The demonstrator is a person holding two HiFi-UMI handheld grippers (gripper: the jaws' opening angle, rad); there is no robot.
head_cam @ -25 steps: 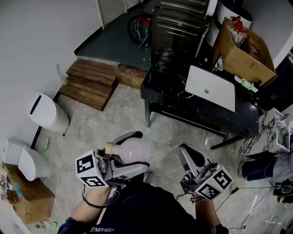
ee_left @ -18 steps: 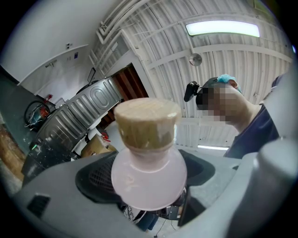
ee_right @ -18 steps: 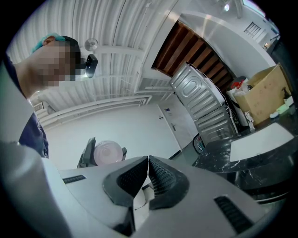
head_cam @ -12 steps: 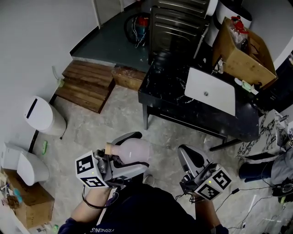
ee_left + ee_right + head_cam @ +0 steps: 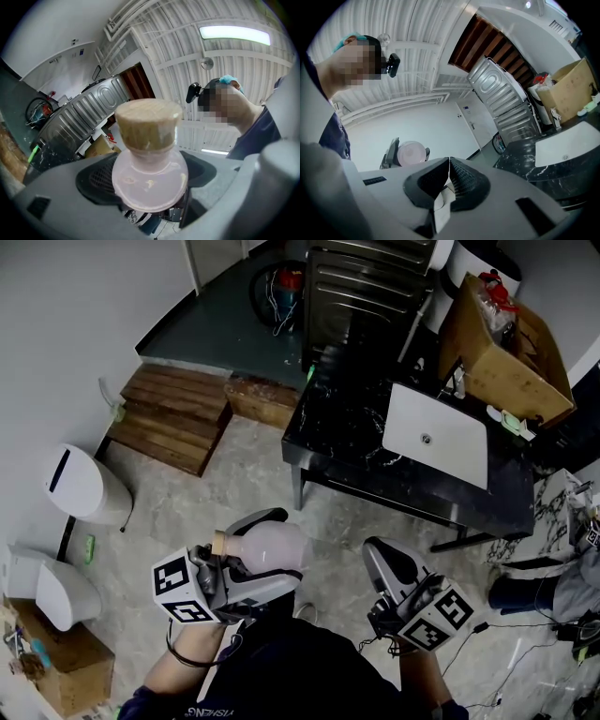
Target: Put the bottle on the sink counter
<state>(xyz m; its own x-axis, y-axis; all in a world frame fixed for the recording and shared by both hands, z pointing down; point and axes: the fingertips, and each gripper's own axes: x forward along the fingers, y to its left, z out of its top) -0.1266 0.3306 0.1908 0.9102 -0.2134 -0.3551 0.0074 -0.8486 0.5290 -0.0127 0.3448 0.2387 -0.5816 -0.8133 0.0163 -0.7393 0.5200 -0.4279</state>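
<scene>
Pinching pink bottle [image 5: 270,546] between left gripper [image 5: 281,557] jaws, above floor [image 5: 234,474]; lying along jaws, cork [image 5: 148,124] facing back. Holding right gripper [image 5: 449,163] pressed together, empty. Ahead, well apart: sink counter [image 5: 347,423] bearing cardboard box [image 5: 497,343].

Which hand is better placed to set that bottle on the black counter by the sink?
Left. The left gripper is clamped on the bottle; the right gripper is shut and empty. The counter lies ahead, around the sink.
</scene>
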